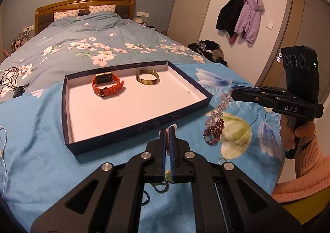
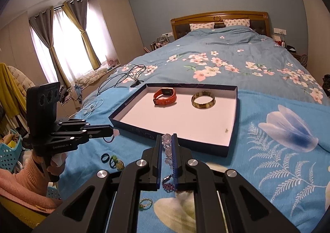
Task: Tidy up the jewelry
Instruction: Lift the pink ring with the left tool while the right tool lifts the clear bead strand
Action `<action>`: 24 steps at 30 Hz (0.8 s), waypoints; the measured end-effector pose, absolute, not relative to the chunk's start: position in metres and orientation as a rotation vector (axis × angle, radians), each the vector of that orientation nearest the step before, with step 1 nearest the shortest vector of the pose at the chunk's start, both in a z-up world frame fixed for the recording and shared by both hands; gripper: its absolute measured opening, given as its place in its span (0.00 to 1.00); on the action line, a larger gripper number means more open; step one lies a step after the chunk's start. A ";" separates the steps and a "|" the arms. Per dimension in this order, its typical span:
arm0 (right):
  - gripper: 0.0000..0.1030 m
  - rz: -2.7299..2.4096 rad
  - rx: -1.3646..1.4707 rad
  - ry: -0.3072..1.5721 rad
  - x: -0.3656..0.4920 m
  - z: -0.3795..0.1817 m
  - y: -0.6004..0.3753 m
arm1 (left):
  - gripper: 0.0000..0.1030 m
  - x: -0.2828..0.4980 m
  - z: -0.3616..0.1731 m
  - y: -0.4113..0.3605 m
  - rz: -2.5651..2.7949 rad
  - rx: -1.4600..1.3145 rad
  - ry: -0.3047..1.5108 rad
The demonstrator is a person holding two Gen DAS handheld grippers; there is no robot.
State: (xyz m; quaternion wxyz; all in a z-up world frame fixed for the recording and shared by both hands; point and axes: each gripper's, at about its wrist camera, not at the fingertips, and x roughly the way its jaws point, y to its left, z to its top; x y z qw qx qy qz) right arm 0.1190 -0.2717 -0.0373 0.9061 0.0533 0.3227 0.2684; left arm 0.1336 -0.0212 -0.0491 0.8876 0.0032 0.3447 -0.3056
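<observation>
A dark blue shallow box point(image 1: 68, 121) point(image 2: 232, 140) with a white floor lies on the blue bedspread. In it are an orange watch point(image 1: 107, 85) point(image 2: 165, 96) and an amber bangle point(image 1: 147, 77) point(image 2: 203, 99). My left gripper point(image 1: 170, 129) point(image 2: 113, 133) is shut on a beaded bracelet point(image 1: 168, 146) point(image 2: 109, 140) just before the box's near wall. My right gripper point(image 2: 167, 138) point(image 1: 232, 90) is shut on a clear crystal bracelet point(image 1: 221, 107) point(image 2: 168, 150), held off the box's right side. A dark red beaded piece point(image 1: 214, 131) point(image 2: 169, 186) hangs or lies under it.
Small rings and hair ties point(image 2: 112, 160) and a beaded ring point(image 2: 145, 203) lie on the spread near me. Black cables point(image 2: 123, 80) point(image 1: 12, 82) and a white cord point(image 2: 91, 106) lie left of the box. A pile of dark clothes point(image 1: 208, 49) sits at the right bed edge.
</observation>
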 end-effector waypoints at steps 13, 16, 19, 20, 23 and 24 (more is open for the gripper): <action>0.07 0.562 0.089 0.606 0.136 -0.012 -0.264 | 0.03 0.149 -0.039 -0.016 -0.590 0.008 0.687; 0.07 0.556 0.087 0.596 0.145 -0.007 -0.263 | 0.03 0.155 -0.036 -0.015 -0.579 0.013 0.682; 0.07 0.552 0.079 0.591 0.152 -0.005 -0.259 | 0.03 0.162 -0.034 -0.015 -0.568 0.017 0.677; 0.07 0.552 0.080 0.592 0.156 -0.004 -0.259 | 0.03 0.165 -0.034 -0.016 -0.564 0.019 0.677; 0.07 0.546 0.080 0.595 0.166 -0.005 -0.257 | 0.03 0.172 -0.034 -0.016 -0.553 0.025 0.679; 0.07 0.545 0.083 0.598 0.170 -0.005 -0.257 | 0.03 0.175 -0.034 -0.016 -0.546 0.031 0.679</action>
